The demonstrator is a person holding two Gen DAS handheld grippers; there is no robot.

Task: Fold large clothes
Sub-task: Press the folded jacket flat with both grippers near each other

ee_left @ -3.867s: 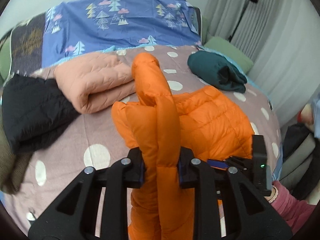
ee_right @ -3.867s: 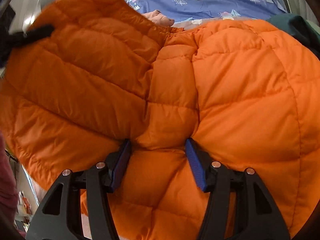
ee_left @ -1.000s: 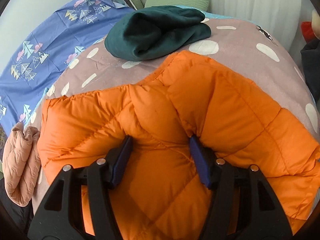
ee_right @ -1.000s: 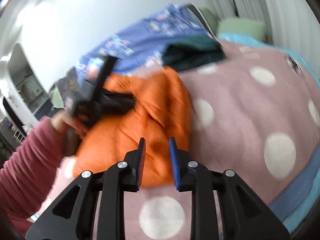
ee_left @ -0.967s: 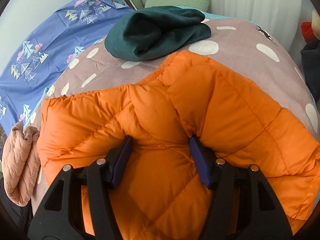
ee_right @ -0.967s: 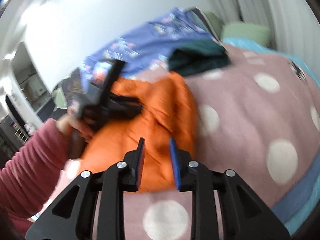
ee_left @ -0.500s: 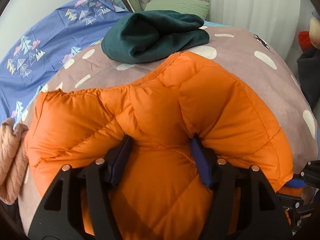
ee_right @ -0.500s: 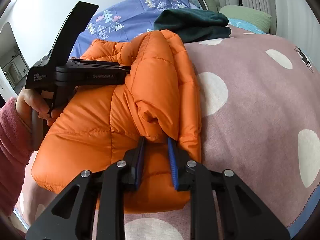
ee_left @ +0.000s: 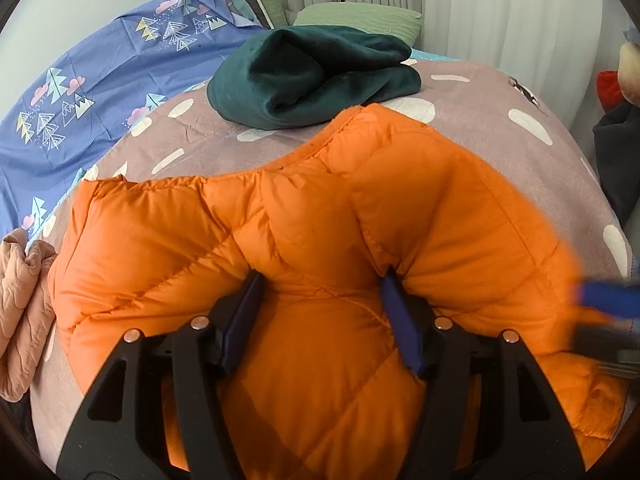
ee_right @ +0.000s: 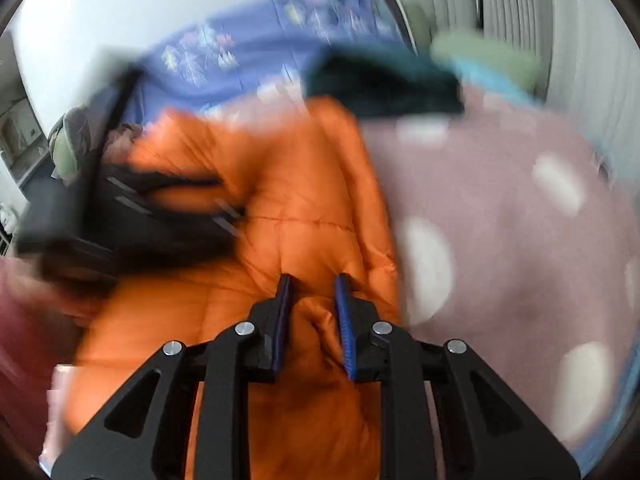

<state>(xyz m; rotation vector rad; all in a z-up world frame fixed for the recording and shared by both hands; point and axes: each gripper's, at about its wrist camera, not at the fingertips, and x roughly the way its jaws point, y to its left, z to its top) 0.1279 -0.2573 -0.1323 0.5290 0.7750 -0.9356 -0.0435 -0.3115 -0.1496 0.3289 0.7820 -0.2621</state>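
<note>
Both grippers grip the orange puffer jacket for me: left gripper clamps a wide puffy fold, right gripper pinches a narrow bunch at its right edge. It lies on the dotted pink bedspread, near side of the dark green garment.

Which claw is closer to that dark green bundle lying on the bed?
Hard to call. Both claws grip the orange jacket, short of the green bundle: the left claw at its middle, the right claw on its near edge.
</note>
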